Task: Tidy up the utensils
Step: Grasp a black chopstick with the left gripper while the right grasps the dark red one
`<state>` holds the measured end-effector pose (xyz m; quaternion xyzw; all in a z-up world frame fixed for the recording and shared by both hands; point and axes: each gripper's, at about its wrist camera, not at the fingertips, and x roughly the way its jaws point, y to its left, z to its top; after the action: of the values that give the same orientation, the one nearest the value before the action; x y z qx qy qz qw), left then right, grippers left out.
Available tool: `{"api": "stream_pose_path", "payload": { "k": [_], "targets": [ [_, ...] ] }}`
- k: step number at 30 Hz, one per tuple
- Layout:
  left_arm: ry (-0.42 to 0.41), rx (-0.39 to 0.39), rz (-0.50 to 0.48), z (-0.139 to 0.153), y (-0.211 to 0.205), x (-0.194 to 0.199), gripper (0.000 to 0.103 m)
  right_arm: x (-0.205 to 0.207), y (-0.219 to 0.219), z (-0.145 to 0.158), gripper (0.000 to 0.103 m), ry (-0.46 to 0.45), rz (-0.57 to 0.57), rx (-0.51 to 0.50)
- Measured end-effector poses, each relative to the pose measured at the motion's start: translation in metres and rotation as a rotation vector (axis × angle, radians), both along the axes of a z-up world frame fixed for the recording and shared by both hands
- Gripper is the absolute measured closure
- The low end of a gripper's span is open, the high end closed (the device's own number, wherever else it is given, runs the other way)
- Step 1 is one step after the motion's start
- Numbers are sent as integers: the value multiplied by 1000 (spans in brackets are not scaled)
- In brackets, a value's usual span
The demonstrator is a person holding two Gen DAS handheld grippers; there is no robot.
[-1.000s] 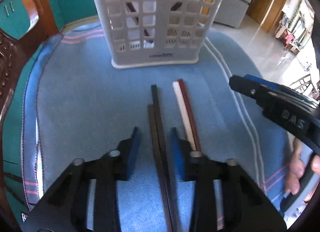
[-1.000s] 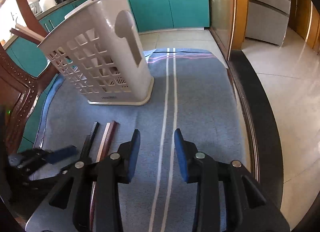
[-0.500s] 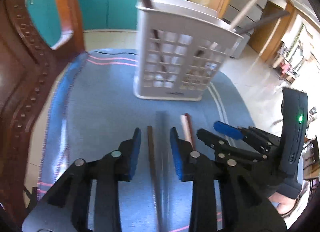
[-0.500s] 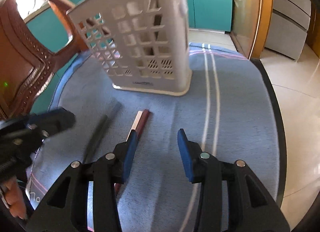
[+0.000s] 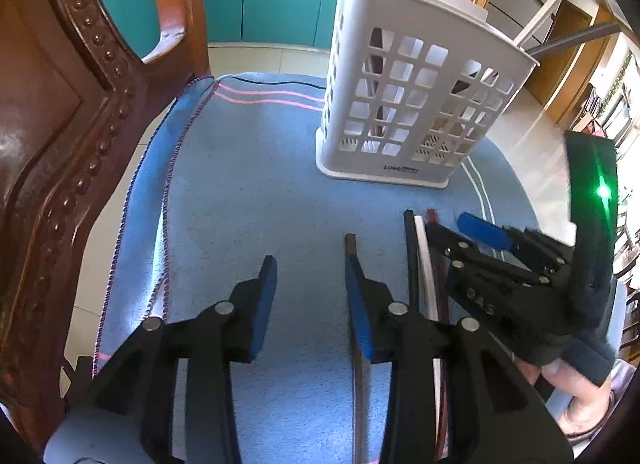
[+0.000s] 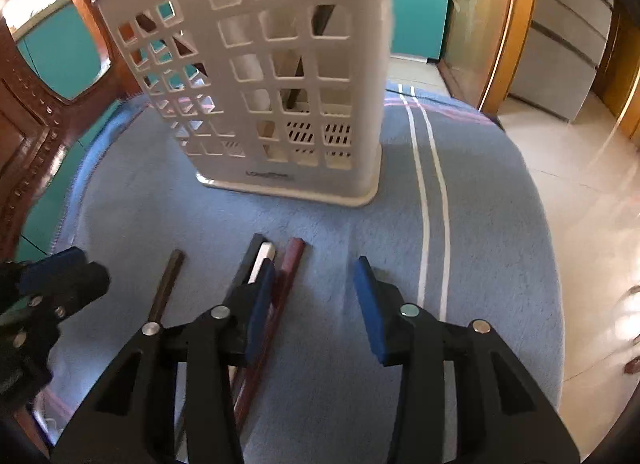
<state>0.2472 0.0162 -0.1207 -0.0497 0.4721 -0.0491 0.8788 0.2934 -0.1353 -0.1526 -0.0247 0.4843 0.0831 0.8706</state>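
Several chopsticks lie side by side on the blue cloth (image 5: 256, 199): a dark brown one (image 5: 351, 244) (image 6: 166, 284), a black one (image 5: 409, 248) (image 6: 250, 260), a white one (image 5: 422, 256) (image 6: 264, 258) and a maroon one (image 6: 290, 268). The white slotted utensil basket (image 5: 404, 103) (image 6: 280, 75) stands upright beyond them with several sticks inside. My left gripper (image 5: 310, 268) is open and empty, its right finger beside the dark brown stick. My right gripper (image 6: 316, 272) is open and empty, just right of the maroon stick; it also shows in the left wrist view (image 5: 472, 232).
A carved wooden chair (image 5: 60, 123) stands close on the left of the table. The cloth's white stripes (image 6: 428, 203) run along the right side. The table's edge drops to tiled floor (image 6: 580, 183) on the right.
Both grippers shifted left relative to the chopsticks. The black stick now lies beside the white and maroon ones, apart from the dark brown one. The right gripper came nearer to the sticks and basket.
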Motion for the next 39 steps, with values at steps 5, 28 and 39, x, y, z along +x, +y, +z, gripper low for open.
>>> {"api": "stream_pose_path", "payload": {
  "k": [5,28,39],
  "targets": [
    [18,10,-12,-8,-5,0,65,-3,9,-1,88,-1,63,-31],
    [61,71,-60,-41,-37,10,54,-25,-13,0,84,8,64,-10],
    [43,117,-80,-49,-53,14,48,-28,-11,0,83,0,67,-27]
  ]
}}
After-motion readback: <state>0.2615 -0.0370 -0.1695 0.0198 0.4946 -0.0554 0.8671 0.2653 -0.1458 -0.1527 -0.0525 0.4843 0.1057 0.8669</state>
